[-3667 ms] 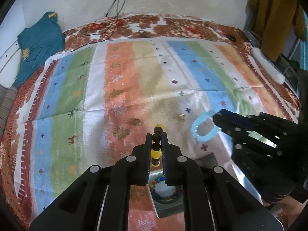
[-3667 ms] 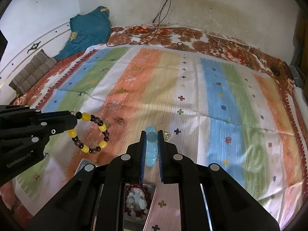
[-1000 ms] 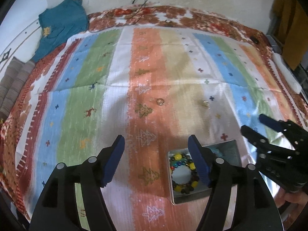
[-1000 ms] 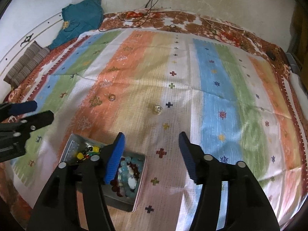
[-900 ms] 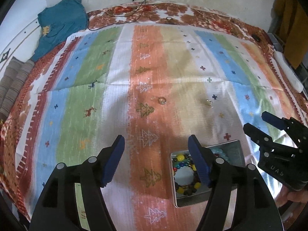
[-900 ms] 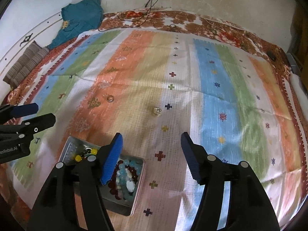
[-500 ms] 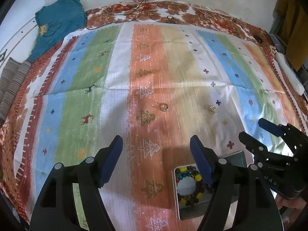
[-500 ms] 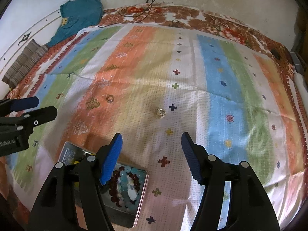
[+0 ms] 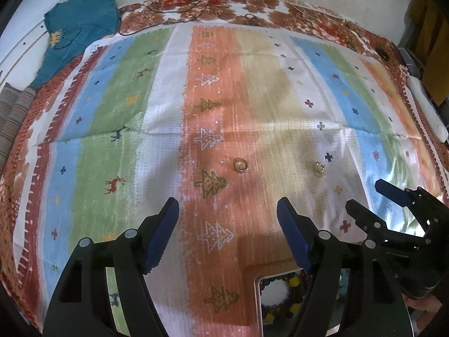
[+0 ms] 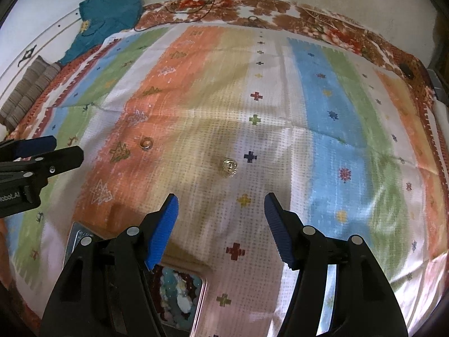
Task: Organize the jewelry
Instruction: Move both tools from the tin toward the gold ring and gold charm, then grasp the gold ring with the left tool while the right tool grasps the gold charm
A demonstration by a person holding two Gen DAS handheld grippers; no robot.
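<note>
Two small rings lie on the striped cloth. One ring (image 9: 240, 165) sits on the orange stripe, also in the right wrist view (image 10: 146, 142). The other ring (image 9: 320, 166) lies on the pale stripe, also in the right wrist view (image 10: 229, 166). A metal tin (image 9: 256, 295) near the bottom holds beaded bracelets, and it shows in the right wrist view (image 10: 200, 295) too. My left gripper (image 9: 228, 233) is open and empty, short of the first ring. My right gripper (image 10: 220, 224) is open and empty, short of the second ring.
A striped cloth (image 9: 168, 112) covers a bed with a floral border. A teal garment (image 9: 78, 28) lies at the far left corner. Cables (image 9: 202, 0) run along the far edge by the wall. Folded grey fabric (image 10: 28, 90) sits at the left.
Both grippers held bracelets earlier and now are open and empty, with the bracelets in the tin. Both have moved forward over the cloth toward the rings, so the tin sits lower in view.
</note>
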